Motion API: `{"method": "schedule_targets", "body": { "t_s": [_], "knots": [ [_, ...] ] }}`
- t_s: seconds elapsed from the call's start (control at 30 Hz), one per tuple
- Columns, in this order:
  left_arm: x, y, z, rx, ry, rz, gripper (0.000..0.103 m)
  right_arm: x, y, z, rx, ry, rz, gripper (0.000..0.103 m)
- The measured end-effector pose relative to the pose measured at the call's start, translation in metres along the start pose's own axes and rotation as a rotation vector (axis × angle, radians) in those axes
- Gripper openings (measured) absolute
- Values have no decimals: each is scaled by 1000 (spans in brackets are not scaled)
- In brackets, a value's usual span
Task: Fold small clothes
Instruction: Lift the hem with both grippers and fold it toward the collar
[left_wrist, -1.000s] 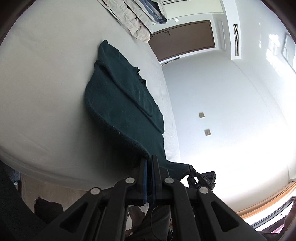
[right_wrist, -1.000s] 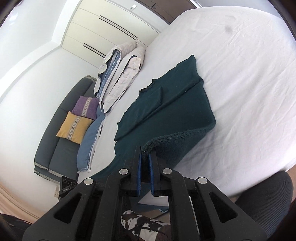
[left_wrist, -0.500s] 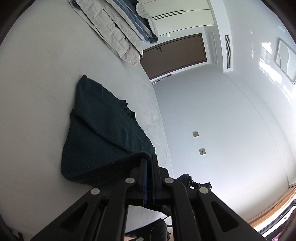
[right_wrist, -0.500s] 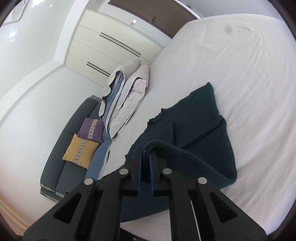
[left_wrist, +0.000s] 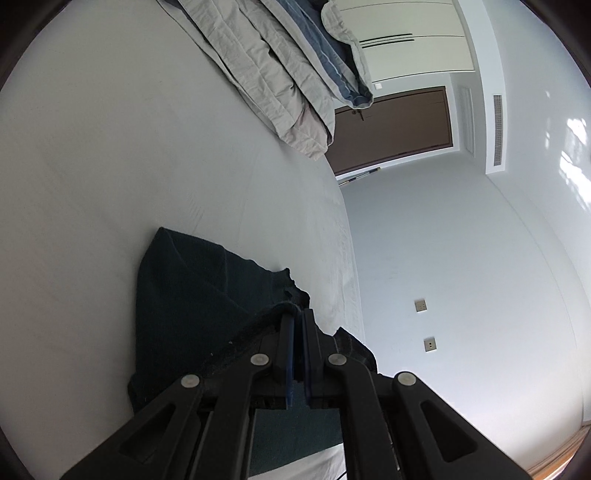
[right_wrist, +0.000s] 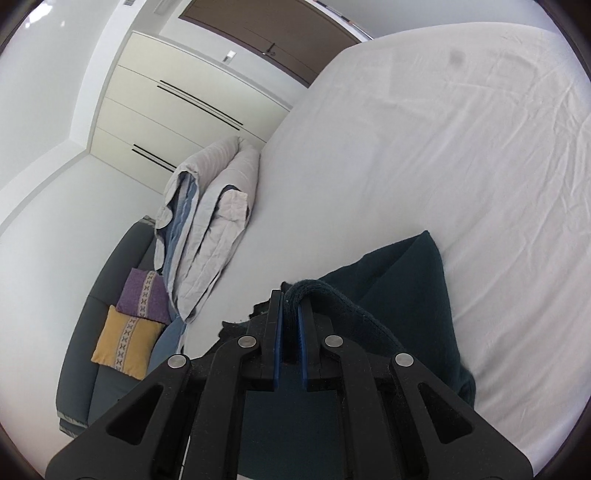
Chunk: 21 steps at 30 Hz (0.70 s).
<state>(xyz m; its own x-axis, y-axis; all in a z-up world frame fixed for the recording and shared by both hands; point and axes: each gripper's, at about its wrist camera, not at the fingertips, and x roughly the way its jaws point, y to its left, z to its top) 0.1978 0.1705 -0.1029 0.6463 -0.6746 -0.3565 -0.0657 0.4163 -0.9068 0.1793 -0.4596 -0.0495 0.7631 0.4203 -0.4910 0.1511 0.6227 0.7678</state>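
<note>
A dark green knitted garment (left_wrist: 192, 295) lies on the white bed (left_wrist: 110, 166), its near part lifted and doubled over towards its far end. My left gripper (left_wrist: 295, 314) is shut on the garment's raised hem at one corner. My right gripper (right_wrist: 291, 295) is shut on the hem at the other corner, where the cloth (right_wrist: 402, 280) curls over the fingertips. The bed sheet (right_wrist: 461, 147) shows beyond it. The part of the garment under both grippers is hidden.
A folded grey and blue quilt (left_wrist: 280, 70) lies at the far side of the bed, also in the right wrist view (right_wrist: 207, 229). A dark sofa with a purple cushion (right_wrist: 144, 295) and a yellow cushion (right_wrist: 125, 345) stands beside the bed. A brown door (left_wrist: 399, 129) is beyond.
Both grippers have carried the garment's near hem forward over its far part, so the folded garment now looks shorter. Both stay shut on the cloth.
</note>
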Motion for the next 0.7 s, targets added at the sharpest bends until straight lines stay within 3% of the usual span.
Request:
{"method": "schedule_targets", "body": {
  "t_s": [0.2, 0.57, 0.6, 0.67, 0.7],
  "knots": [
    [40, 25, 31, -38, 3, 74, 4, 68, -23, 17, 22, 16, -81, 6],
    [77, 53, 53, -108, 17, 145, 6, 129, -49, 36, 80, 41, -147, 10],
    [79, 56, 52, -122, 19, 152, 9, 136, -54, 37, 88, 56, -163, 13],
    [77, 58, 49, -135, 10, 131, 25, 144, -62, 37, 130, 78, -120, 45],
    [72, 57, 45, -130, 1, 136, 31, 141, -61, 38, 136, 59, -94, 50]
  ]
}}
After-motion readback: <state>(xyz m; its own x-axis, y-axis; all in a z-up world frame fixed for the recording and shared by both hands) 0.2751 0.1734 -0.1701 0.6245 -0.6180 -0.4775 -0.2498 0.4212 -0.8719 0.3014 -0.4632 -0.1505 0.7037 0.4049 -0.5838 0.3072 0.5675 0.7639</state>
